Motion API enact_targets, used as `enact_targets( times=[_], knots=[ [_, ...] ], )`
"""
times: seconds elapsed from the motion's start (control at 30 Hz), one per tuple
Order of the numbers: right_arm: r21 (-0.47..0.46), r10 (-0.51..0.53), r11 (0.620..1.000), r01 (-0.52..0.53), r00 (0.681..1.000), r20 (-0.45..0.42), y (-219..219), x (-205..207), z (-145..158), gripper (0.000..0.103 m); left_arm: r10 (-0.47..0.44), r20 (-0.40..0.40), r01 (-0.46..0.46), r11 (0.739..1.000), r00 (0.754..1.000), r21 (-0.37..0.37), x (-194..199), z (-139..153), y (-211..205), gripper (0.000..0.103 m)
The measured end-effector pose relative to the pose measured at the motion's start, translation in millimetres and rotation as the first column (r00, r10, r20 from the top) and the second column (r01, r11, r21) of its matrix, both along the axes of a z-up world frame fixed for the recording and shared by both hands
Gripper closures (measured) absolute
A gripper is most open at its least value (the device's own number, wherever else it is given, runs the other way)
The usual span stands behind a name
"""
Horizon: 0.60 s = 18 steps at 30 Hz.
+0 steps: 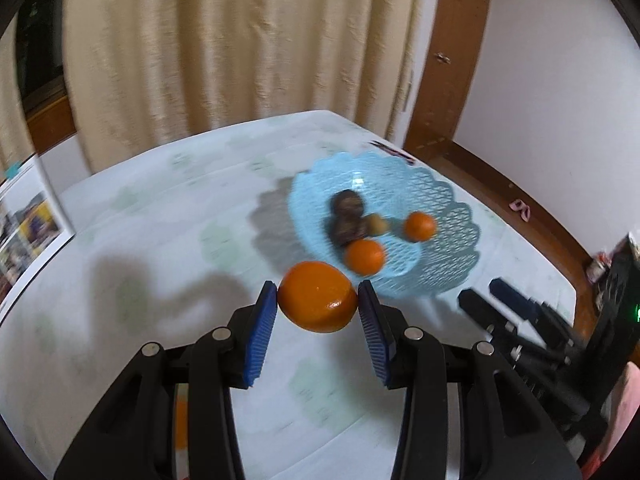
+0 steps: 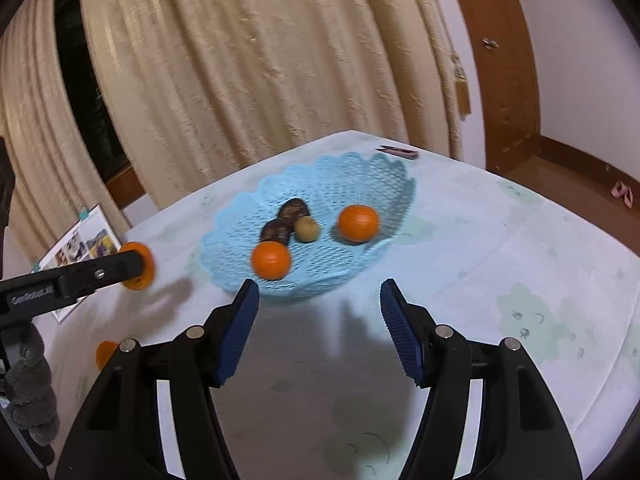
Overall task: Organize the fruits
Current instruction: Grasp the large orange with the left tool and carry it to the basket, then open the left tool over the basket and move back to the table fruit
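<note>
My left gripper is shut on an orange and holds it above the table, just short of the light blue lattice basket. The basket holds two oranges, two dark brown fruits and a small greenish-brown fruit. In the right wrist view my right gripper is open and empty in front of the basket. The left gripper with its orange shows at the left there. Another orange lies on the table at the lower left.
The table has a pale patterned cloth. A printed booklet lies at its left edge. A small dark and pink object lies behind the basket. Beige curtains hang behind the table. The right gripper shows at the right in the left wrist view.
</note>
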State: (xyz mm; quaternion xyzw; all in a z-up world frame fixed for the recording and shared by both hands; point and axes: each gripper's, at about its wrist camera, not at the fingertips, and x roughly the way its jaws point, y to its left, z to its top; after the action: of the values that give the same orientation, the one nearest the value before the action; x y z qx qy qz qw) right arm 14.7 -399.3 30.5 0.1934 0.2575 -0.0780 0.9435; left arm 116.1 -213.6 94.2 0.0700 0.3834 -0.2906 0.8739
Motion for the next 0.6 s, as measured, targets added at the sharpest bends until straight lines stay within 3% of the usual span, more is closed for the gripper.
enact_targets(
  times=[0.2, 0.33, 0.4, 0.43, 0.47, 0.6],
  knots=[
    [0.085, -0.069, 0.994, 0.069, 0.998, -0.008, -14.9, -1.1, -7.1, 0.038, -0.074, -0.024, 0.073, 0.997, 0.997, -0.017, 10.9, -3.3, -48.3, 0.061],
    [0.095, -0.083, 0.992, 0.083, 0.997, -0.009, -15.1, -1.7, -7.6, 0.038, -0.112, -0.05, 0.111, 0.994, 0.992, -0.024, 15.5, -7.8, -75.0, 0.06],
    [0.097, -0.083, 0.992, 0.084, 0.997, -0.01, -15.0, -2.1, -7.7, 0.038, -0.116, -0.057, 0.114, 0.993, 0.992, -0.035, 17.0, -7.9, -81.2, 0.052],
    [0.099, -0.084, 0.991, 0.085, 0.996, -0.011, -15.2, -2.5, -8.0, 0.038, -0.113, -0.056, 0.11, 0.993, 0.992, -0.043, 17.5, -6.7, -81.1, 0.033],
    [0.102, -0.085, 0.991, 0.086, 0.996, -0.011, -15.3, -2.6, -8.2, 0.038, -0.105, -0.047, 0.102, 0.993, 0.993, -0.053, 17.5, -4.8, -78.5, 0.023],
    [0.103, -0.087, 0.991, 0.087, 0.996, -0.007, -14.8, -2.9, -7.9, 0.038, -0.075, -0.014, 0.074, 0.995, 0.997, -0.062, 18.8, 5.3, -62.5, 0.021]
  ],
)
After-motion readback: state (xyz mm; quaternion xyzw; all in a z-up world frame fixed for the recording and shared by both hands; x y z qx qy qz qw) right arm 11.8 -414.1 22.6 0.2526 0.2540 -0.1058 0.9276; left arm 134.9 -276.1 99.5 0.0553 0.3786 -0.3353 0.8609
